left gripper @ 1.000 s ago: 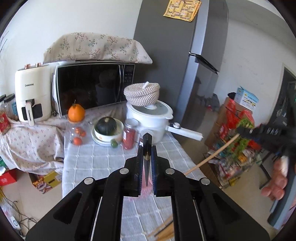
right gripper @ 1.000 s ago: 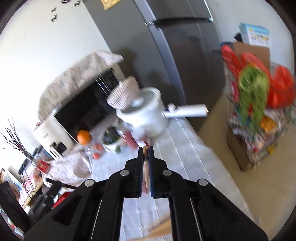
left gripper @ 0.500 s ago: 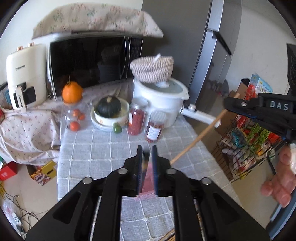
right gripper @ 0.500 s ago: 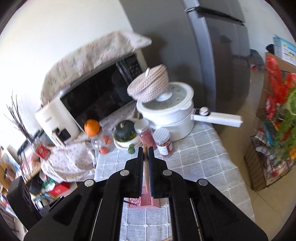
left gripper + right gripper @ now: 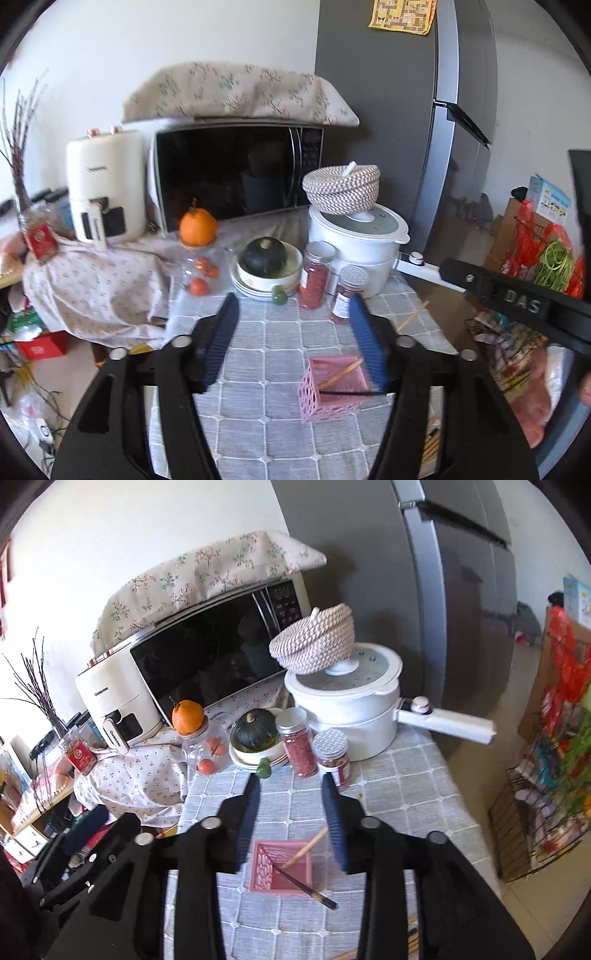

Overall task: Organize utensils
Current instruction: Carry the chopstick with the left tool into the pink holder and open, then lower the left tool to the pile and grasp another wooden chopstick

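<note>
Pink holder [image 5: 282, 866] on worktop [image 5: 406, 786] has wooden chopstick [image 5: 304, 847] and dark chopstick [image 5: 304, 886] inside. Left gripper [image 5: 293, 341] and right gripper [image 5: 291, 818] jaws just opened, both empty. Next: fetch remaining chopsticks [image 5: 430, 448] at near edge.

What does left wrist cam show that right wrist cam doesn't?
Only left wrist: the right gripper's black body coming in from the right edge, a hand below it, and the yellow paper on the fridge door.

Only right wrist: the full white pot handle, and the dark chopstick's far end poking out over the holder's rim.

Both: the pink holder on the grey checked cloth, a wooden chopstick and a dark one leaning in it, both grippers' jaws just opened and empty, plus microwave, pot, jars and orange.
</note>
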